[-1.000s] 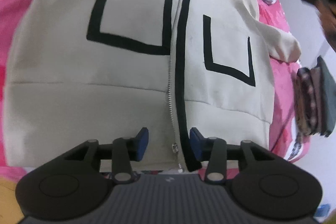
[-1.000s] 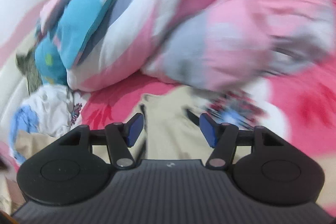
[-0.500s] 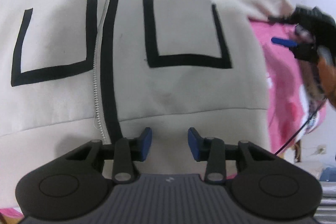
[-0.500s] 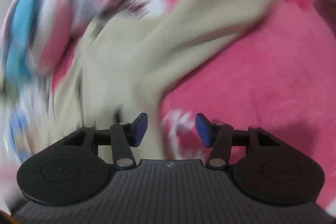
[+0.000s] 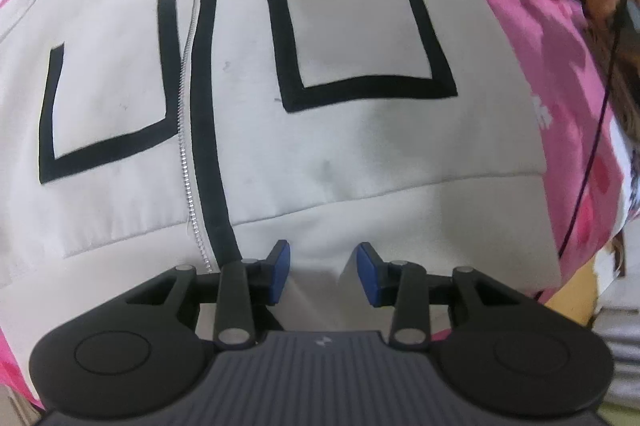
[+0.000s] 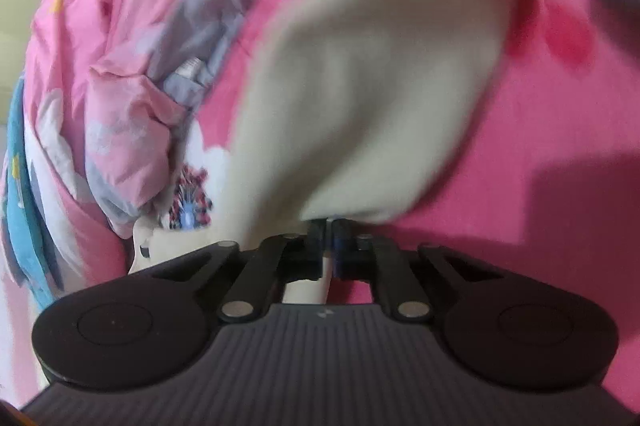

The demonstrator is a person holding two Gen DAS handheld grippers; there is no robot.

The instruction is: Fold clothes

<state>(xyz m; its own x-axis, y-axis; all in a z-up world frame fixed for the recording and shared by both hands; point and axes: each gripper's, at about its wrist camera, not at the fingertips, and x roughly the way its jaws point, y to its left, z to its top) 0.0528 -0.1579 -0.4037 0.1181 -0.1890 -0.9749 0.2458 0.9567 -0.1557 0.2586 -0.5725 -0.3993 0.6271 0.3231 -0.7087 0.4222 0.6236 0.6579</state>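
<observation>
Cream jacket (image 5: 328,130) flat, zipper running away from spread left fingers (image 5: 280,272); right fingers (image 6: 316,230) pinching sleeve (image 6: 380,74)

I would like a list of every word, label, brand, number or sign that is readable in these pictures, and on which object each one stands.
No readable text in either view.
Cream jacket: only black U-shaped pocket outlines, no letters.
Left tongs: a small pale mark on the grey body, too small to read.
Pink bedsheet: a printed motif, blurred, no words.
</observation>
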